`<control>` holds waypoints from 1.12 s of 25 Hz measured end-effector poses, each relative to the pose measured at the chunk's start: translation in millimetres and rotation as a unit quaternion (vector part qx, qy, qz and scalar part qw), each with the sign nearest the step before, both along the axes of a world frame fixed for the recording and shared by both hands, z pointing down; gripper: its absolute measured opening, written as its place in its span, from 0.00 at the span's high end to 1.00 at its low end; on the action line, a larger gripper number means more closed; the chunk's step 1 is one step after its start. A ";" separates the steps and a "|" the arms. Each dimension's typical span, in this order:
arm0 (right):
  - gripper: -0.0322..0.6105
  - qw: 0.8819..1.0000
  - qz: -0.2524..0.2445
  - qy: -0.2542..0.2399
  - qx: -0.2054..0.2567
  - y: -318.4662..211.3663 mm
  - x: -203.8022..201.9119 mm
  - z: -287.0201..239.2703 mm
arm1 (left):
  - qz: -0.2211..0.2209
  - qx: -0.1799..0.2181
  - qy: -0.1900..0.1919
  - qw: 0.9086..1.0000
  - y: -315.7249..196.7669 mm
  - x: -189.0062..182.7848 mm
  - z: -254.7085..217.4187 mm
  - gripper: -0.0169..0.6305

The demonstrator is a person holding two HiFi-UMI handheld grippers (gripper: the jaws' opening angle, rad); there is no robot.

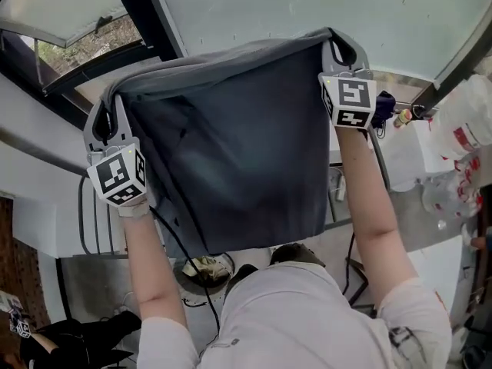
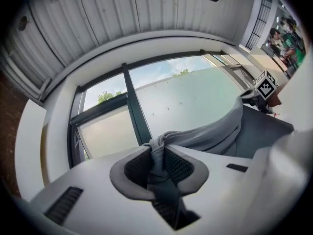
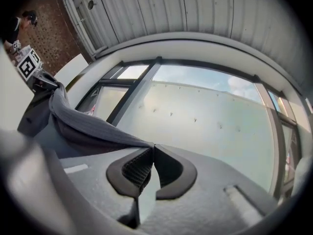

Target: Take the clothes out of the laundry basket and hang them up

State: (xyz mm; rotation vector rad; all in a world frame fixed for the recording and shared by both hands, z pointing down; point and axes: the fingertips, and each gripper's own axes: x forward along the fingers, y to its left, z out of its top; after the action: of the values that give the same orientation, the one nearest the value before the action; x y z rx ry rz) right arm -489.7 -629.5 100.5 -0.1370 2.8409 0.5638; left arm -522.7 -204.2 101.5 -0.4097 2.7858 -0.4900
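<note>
Between the two raised grippers, a dark grey garment hangs spread flat before the far window. At the left, the left gripper is clamped on a bunched top corner of the cloth. At the right, the right gripper has its jaws pressed together on the thin edge of the other top corner.

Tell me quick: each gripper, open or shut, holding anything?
Left gripper: shut on a bunched corner of the grey cloth.
Right gripper: shut on the other top corner of the same cloth.
</note>
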 end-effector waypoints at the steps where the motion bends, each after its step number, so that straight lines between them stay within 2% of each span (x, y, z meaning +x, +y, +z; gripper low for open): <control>1: 0.93 1.000 -0.002 0.020 0.003 -5.2 -12.4 15.8 | -0.001 -0.003 0.016 1.000 -7.3 -12.6 14.4 0.87; 4: 0.93 0.996 -0.017 0.087 0.014 -6.6 -45.1 67.9 | -0.014 -0.038 0.068 0.997 -19.6 -44.5 69.4 0.87; 6: 0.93 0.989 -0.034 0.140 0.019 -2.0 -64.2 109.2 | -0.017 -0.058 0.113 0.992 -25.4 -63.2 110.5 0.87; 11: 0.93 0.968 -0.063 0.240 0.038 8.7 -95.1 211.2 | -0.031 -0.098 0.217 0.971 -36.6 -92.2 211.1 0.86; 13: 0.93 0.956 -0.072 0.280 0.050 15.1 -104.3 250.2 | -0.036 -0.107 0.245 0.963 -36.6 -99.9 247.0 0.86; 17: 0.88 0.922 -0.086 0.371 0.063 22.5 -106.5 318.2 | -0.046 -0.120 0.301 0.945 -35.6 -100.8 300.0 0.83; 20: 0.82 0.911 -0.074 0.403 0.054 15.8 -100.1 343.6 | -0.038 -0.132 0.331 0.933 -39.4 -92.3 327.0 0.82; 21: 0.77 0.907 -0.073 0.412 0.047 14.6 -98.0 350.4 | -0.034 -0.136 0.340 0.930 -40.1 -89.0 334.3 0.82; 23: 0.59 0.896 -0.080 0.435 0.036 14.7 -92.5 363.1 | -0.031 -0.138 0.363 0.921 -39.6 -82.3 347.4 0.78; 24: 0.55 0.890 -0.086 0.446 0.031 15.7 -88.7 368.4 | -0.030 -0.135 0.375 0.917 -38.7 -78.2 353.4 0.75; 26: 0.53 0.887 -0.099 0.450 0.022 19.5 -81.2 372.9 | -0.030 -0.123 0.393 0.911 -36.1 -68.1 362.1 0.70; 28: 0.53 0.891 -0.112 0.440 0.012 26.4 -75.2 370.3 | -0.031 -0.109 0.399 0.910 -32.6 -56.2 364.4 0.63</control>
State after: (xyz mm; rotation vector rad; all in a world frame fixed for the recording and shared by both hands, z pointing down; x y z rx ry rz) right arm -564.9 -603.1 470.7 0.6035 3.6223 0.7478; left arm -578.9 -236.9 465.9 -0.7018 3.5470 -0.8010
